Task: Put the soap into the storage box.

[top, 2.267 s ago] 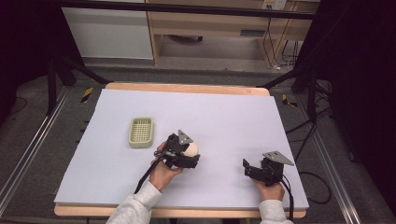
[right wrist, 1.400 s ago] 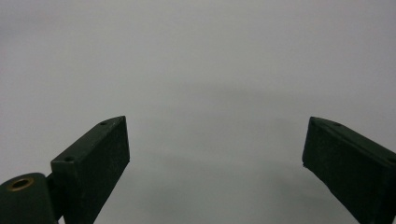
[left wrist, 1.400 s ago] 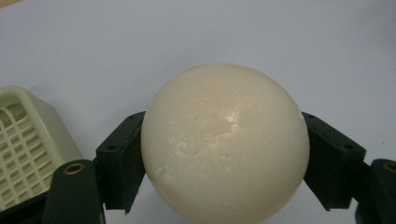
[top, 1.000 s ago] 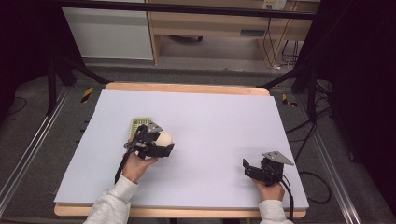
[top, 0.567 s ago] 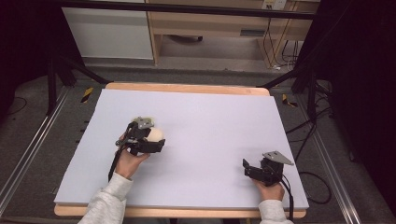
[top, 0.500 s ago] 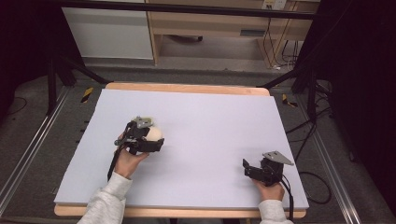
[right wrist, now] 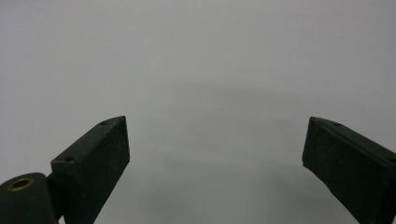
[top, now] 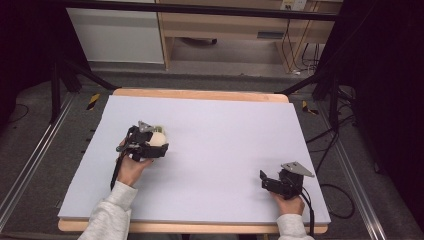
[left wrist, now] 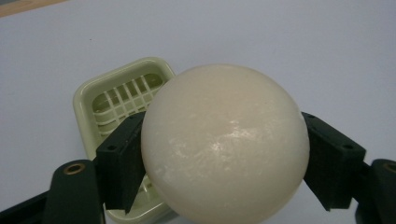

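Cream, waxy ball (left wrist: 224, 144), soap by the look, pinched between the left gripper's (top: 146, 144) black jaws, held just above the pale green slatted dish (left wrist: 122, 100). Likely step: set it in the dish; lower it centred, then release. Right gripper (top: 280, 182) rests near the table's (top: 225, 125) front edge, jaws spread, empty. Lavender surface beyond is bare; nothing obstructs.

Since 2.3 s ago the left gripper (top: 152, 142) has carried the cream ball (top: 157, 138) from the table's near middle leftward and a little farther away. It now hangs over the pale green slatted tray (left wrist: 122, 93), covering most of it in the high view. The person's left forearm (top: 115, 210) has swung left with it.
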Action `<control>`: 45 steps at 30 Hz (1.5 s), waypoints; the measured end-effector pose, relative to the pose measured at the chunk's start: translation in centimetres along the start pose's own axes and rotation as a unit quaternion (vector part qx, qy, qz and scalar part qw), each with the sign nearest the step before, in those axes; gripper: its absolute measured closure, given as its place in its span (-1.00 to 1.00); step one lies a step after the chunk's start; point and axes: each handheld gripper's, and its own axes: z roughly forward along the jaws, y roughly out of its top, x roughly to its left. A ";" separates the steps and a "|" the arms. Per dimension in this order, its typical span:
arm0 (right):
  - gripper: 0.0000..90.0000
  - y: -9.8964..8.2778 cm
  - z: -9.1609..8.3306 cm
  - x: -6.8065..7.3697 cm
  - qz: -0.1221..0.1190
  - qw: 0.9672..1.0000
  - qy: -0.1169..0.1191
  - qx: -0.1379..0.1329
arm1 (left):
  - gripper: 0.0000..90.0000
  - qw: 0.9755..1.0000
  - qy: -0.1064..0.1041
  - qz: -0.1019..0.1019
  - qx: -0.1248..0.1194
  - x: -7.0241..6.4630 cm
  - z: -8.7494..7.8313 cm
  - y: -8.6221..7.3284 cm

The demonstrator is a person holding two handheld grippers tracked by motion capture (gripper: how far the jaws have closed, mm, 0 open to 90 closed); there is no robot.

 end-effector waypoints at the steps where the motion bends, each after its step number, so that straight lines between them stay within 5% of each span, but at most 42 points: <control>1: -0.83 0.0 0.0 0.0 0.000 1.000 0.000 0.000 | -0.47 1.000 0.002 0.002 0.002 0.2 0.0 0.0; 29: -0.83 0.0 0.1 0.0 0.001 1.000 0.001 0.002 | -0.47 0.999 0.026 -0.021 0.000 2.6 1.9 0.9; 45: -0.82 0.0 0.1 -0.1 0.002 1.000 0.002 0.002 | -0.47 0.999 0.040 -0.024 0.019 3.4 3.5 0.6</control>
